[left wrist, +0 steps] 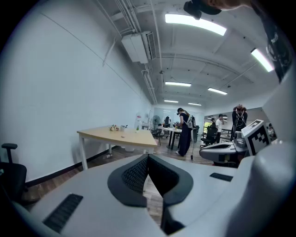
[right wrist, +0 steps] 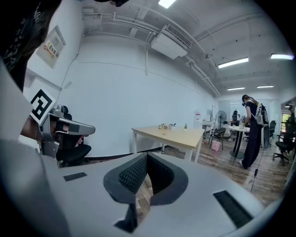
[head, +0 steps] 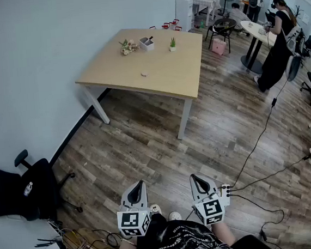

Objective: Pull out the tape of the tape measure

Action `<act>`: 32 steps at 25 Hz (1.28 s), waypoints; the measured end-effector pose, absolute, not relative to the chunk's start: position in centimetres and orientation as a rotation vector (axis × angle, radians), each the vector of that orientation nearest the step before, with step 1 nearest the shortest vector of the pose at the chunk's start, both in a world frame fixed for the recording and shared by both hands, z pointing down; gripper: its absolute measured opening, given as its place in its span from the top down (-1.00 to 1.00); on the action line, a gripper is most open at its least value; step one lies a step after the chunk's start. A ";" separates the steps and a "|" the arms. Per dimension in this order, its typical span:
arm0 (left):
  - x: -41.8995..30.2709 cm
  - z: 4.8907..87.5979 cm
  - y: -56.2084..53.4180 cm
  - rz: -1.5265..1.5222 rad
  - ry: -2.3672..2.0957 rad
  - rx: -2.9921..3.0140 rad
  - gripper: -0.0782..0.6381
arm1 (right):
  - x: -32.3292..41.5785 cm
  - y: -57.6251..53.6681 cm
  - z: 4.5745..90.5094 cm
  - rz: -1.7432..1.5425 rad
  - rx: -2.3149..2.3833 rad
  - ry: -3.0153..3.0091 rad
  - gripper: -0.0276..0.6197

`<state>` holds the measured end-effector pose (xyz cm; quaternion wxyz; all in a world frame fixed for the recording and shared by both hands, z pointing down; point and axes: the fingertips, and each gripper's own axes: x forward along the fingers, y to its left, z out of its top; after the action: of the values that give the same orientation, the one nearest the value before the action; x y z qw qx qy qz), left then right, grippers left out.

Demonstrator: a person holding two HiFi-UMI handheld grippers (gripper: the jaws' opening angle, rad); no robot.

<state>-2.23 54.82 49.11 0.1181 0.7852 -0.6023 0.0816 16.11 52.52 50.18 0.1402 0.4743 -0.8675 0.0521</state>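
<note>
I stand some way back from a light wooden table (head: pixel 161 66), and no tape measure can be made out from here. A small pale thing (head: pixel 144 73) lies near the table's middle, too small to identify. My left gripper (head: pixel 138 184) and right gripper (head: pixel 196 177) are held side by side low in front of me, above the wooden floor. Both are shut with nothing between the jaws. In the left gripper view the left gripper (left wrist: pixel 148 157) points toward the table (left wrist: pixel 118 134). The right gripper (right wrist: pixel 147 156) likewise faces the table (right wrist: pixel 171 135).
At the table's far end stand a small potted plant (head: pixel 173 44), a white box (head: pixel 147 43) and a bunch of flowers (head: pixel 128 47). A black office chair (head: pixel 36 187) and tangled cables (head: pixel 74 246) sit at my left. A person in black (head: pixel 276 44) stands at the right, and a cable (head: pixel 256 144) runs across the floor.
</note>
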 end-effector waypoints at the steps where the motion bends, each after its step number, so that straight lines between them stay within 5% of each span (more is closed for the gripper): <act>1: -2.2 49.1 55.0 0.236 -1.760 2.299 0.76 | 16.2 52.7 50.2 0.153 1.371 -2.502 0.88; 17: -3.1 50.1 54.8 0.240 -1.717 2.300 0.76 | 15.5 52.3 50.9 0.228 1.409 -2.506 0.85; 19: -2.9 50.2 54.5 0.226 -1.674 2.315 0.65 | 15.3 52.1 51.1 0.265 1.396 -2.519 0.27; 21: -2.7 50.2 53.9 0.197 -1.621 2.334 0.15 | 15.2 51.6 51.3 0.287 1.400 -2.518 0.05; 32: -4.4 50.2 50.4 0.226 -1.441 2.440 0.07 | 11.7 49.2 50.7 0.236 1.433 -2.463 -0.02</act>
<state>-4.42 50.44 50.15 0.1488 0.8488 -0.5012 0.0786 11.67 49.23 50.73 0.1409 0.4961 -0.8529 0.0817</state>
